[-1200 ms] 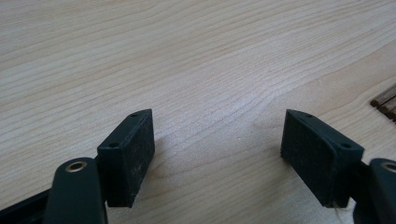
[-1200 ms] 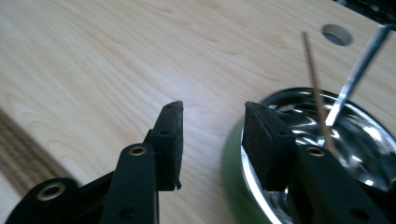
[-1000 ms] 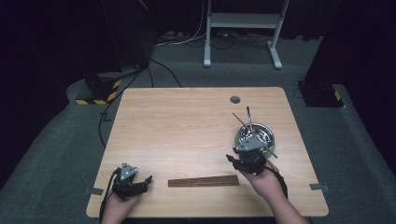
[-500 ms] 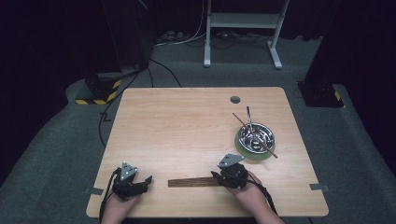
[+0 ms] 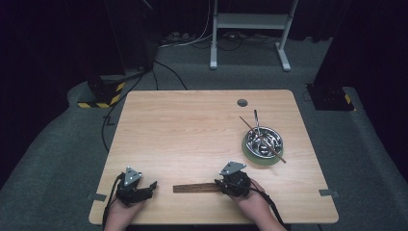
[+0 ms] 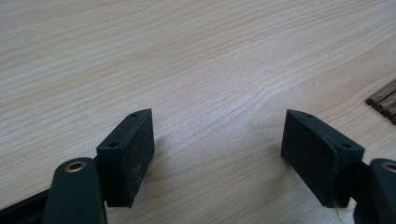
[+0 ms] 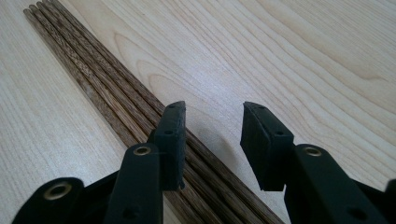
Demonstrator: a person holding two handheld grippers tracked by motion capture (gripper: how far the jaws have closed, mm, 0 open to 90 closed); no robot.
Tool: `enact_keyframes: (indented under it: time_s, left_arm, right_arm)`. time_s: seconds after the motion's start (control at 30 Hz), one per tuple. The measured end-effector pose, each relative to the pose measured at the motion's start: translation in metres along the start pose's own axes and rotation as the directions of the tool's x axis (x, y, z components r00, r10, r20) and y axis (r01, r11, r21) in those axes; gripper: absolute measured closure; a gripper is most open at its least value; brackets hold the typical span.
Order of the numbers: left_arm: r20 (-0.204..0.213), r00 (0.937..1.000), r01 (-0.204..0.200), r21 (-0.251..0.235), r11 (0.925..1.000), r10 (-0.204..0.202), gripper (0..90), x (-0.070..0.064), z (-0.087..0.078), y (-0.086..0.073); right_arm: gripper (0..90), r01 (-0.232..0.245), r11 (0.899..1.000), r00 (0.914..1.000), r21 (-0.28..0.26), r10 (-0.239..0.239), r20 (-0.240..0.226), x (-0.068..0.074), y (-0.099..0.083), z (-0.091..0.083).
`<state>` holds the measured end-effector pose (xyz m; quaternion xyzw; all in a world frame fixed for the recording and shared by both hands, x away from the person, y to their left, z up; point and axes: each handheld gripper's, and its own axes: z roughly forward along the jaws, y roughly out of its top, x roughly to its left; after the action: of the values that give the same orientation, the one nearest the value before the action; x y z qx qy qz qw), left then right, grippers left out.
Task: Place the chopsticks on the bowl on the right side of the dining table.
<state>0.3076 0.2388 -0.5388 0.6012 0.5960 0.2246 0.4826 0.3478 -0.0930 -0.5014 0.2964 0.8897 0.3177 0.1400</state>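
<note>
Right claw (image 7: 210, 140) open over unmarked chopsticks (image 7: 107, 88).

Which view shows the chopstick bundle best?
Right gripper view: the chopsticks run close-up, grain and separate sticks clear, under the open right gripper. High view shows a small dark strip; left gripper view just the tips at its edge.

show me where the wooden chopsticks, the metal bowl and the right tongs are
wooden chopsticks (image 5: 195, 187), high view, middle of the bundle lying flat on the table.
metal bowl (image 5: 276, 137), high view, right rim.
right tongs (image 7: 212, 140), right gripper view, midway between the two open pads.
</note>
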Motion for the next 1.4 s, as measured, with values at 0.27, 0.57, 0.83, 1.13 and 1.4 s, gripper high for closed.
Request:
enact_keyframes:
  time_s: [0.27, 0.57, 0.83, 1.13, 1.4]
  left_arm:
    - [0.000, 1.0000, 0.002, -0.003, 1.0000, -0.002, 25.4, -0.0002, 0.0003, 0.0000]
    - [-0.001, 1.0000, 0.002, -0.002, 1.0000, -0.002, 25.5, -0.0001, 0.0002, 0.0000]
    - [0.000, 1.0000, 0.007, -0.007, 0.9999, -0.007, 25.4, -0.0004, 0.0005, 0.0000]
    - [0.000, 1.0000, 0.006, -0.006, 1.0000, -0.006, 25.4, -0.0004, 0.0005, 0.0000]
    - [-0.001, 1.0000, 0.003, -0.003, 1.0000, -0.003, 25.4, -0.0002, 0.0002, 0.0000]
  right_arm:
    - [59.9, -0.009, 1.000, 1.0000, 0.008, 0.009, -0.003, -0.0005, 0.0000, 0.0038]
    - [59.7, -0.021, 1.000, 0.9998, 0.004, 0.021, -0.004, -0.0037, 0.0010, 0.0060]
    - [59.4, -0.043, 0.999, 0.9990, -0.011, 0.043, 0.008, -0.0073, 0.0033, 0.0075]
    - [58.6, -0.029, 1.000, 0.9996, -0.011, 0.029, 0.003, 0.0000, 0.0003, 0.0030]
    - [58.1, -0.023, 1.000, 0.9997, 0.010, 0.023, -0.008, -0.0011, 0.0007, 0.0044]
